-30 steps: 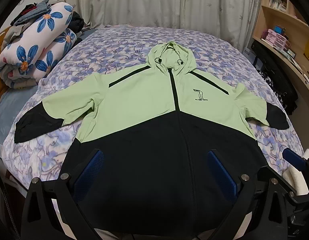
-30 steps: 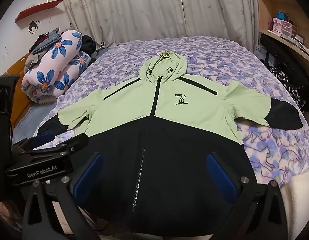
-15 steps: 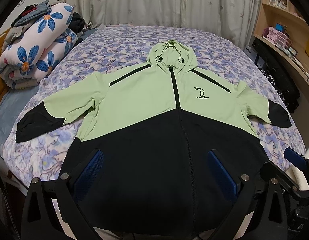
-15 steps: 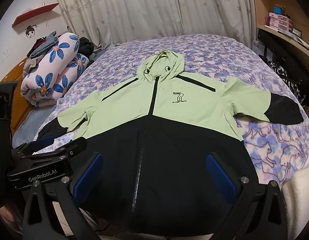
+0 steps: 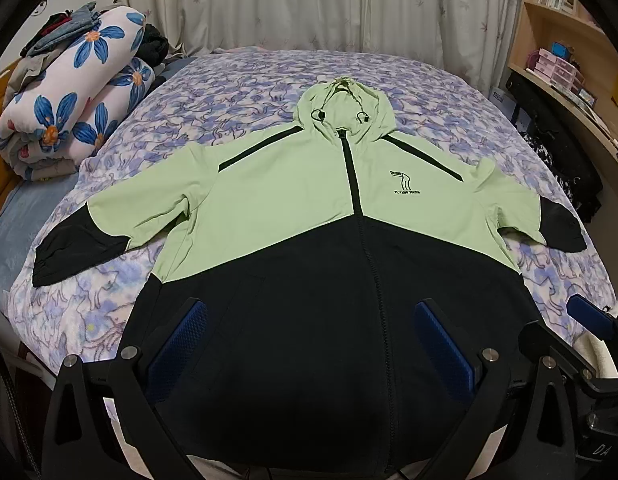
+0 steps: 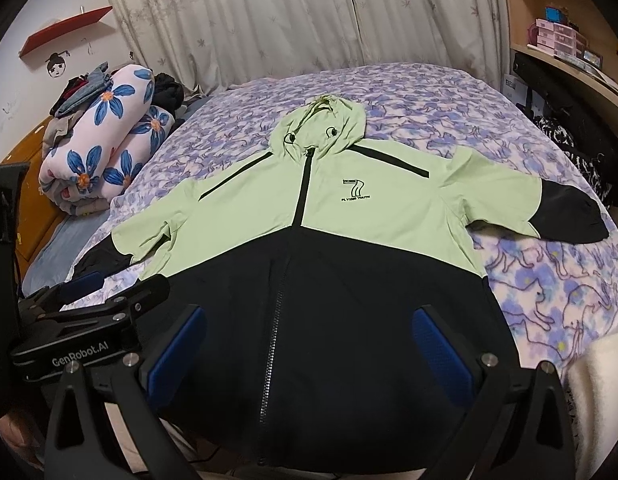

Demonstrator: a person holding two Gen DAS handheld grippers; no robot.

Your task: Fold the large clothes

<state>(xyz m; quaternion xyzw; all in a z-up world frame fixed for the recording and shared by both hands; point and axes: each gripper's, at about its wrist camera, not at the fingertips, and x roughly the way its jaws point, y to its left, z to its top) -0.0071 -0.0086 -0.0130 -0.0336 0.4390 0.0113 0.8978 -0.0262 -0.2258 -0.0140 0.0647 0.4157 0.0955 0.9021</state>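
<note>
Jacket [image 5: 309,216] flat, zipped, on bed [image 5: 237,80]; rolled floral quilt [image 5: 73,108] far left. Left gripper [image 5: 309,344], right gripper [image 6: 309,344] both spread, empty. Only right view shows red shelf [image 6: 67,32].

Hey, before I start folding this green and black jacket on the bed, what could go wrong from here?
1. The jacket hem hangs at the bed's near edge, so pulling it nearer might slide it off.
2. Both tools, left and right, are open and close together; they may collide.
3. The fabric looks thin and smooth, so a pinch may catch one layer only.
</note>
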